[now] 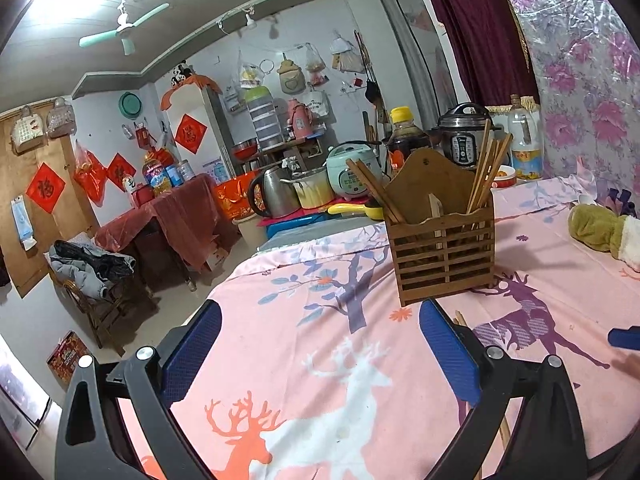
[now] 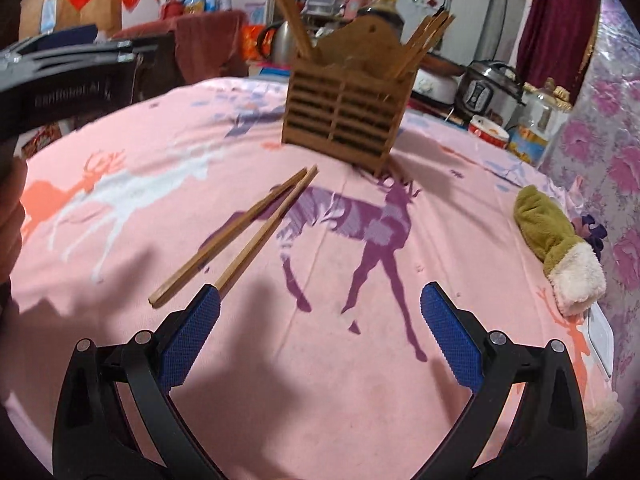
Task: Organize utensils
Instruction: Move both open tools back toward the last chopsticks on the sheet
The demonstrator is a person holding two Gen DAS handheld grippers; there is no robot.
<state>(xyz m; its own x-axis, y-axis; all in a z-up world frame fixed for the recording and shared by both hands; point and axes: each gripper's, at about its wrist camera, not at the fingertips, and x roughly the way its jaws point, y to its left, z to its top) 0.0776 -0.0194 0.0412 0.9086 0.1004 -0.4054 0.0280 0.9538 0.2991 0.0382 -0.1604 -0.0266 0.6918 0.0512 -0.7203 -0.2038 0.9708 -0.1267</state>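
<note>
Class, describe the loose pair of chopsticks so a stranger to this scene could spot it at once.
Find the wooden slatted holder on the pink deer-print cloth. In front of it, two chopsticks lie flat beside the purple deer. Unlike the others, they are outside the holder.

福 on red diamond paper (image 1: 45, 191), other lettering illegible

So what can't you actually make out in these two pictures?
- Holder insides: slats hide what lies low in it, in both views.
- Loose chopsticks: in the left view the left claw covers all but slivers; in the right view the right claw finger hides one near end.
- Green plush: cut by the left view's edge.
- Cooker panel: too blurred to read.
</note>
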